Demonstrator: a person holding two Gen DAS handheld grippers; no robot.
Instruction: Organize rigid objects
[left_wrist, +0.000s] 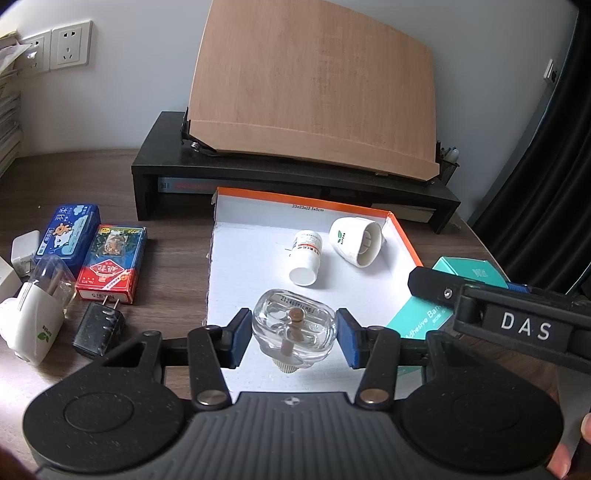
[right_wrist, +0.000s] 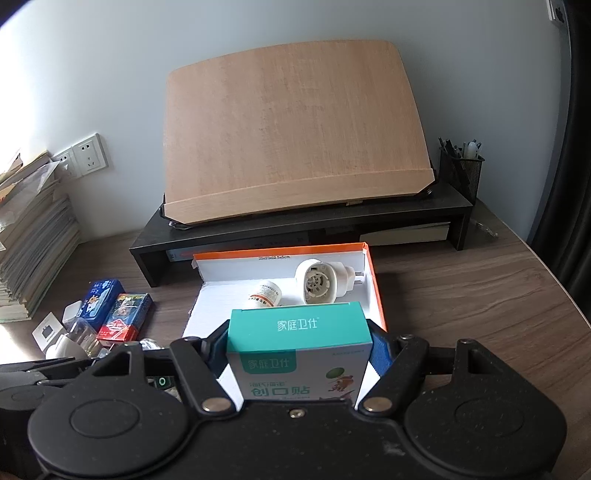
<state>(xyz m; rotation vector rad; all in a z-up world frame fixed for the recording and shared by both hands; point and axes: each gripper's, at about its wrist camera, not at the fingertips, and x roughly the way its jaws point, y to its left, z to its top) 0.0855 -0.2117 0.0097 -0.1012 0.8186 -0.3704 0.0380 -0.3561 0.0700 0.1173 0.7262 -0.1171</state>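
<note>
Desk (right_wrist: 480, 280): I see brown wood grain filling the lower half of both views.
Wooden board (right_wrist: 295, 136): tilted on a black shelf (right_wrist: 369, 218), upper centre of my right view.
Tray (left_wrist: 255, 266): a shallow white box with an orange rim, centre of my left view, just in front of the shelf.
Right gripper (right_wrist: 299, 352): low centre of its own view, pads pinching the sides of a teal and white plaster box (right_wrist: 299, 354), which is lifted near the tray's near edge.
Left gripper (left_wrist: 293, 334): low centre of its own view, blue pads pressed on both sides of a clear glass bottle (left_wrist: 293, 328), held above the tray's near end.
White plug-in device (left_wrist: 356, 240): lying on its side in the tray's far right corner.
Pill bottle (left_wrist: 306, 258): lying on its side in the tray, just left of the device, apart from it.
Left of the tray, on the desk: a blue box (left_wrist: 68, 236), a red card box (left_wrist: 112, 262), a black charger (left_wrist: 98, 328), a second white plug-in device (left_wrist: 31, 325).
Pen holder (right_wrist: 461, 170): black mesh, on the shelf's right end.
</note>
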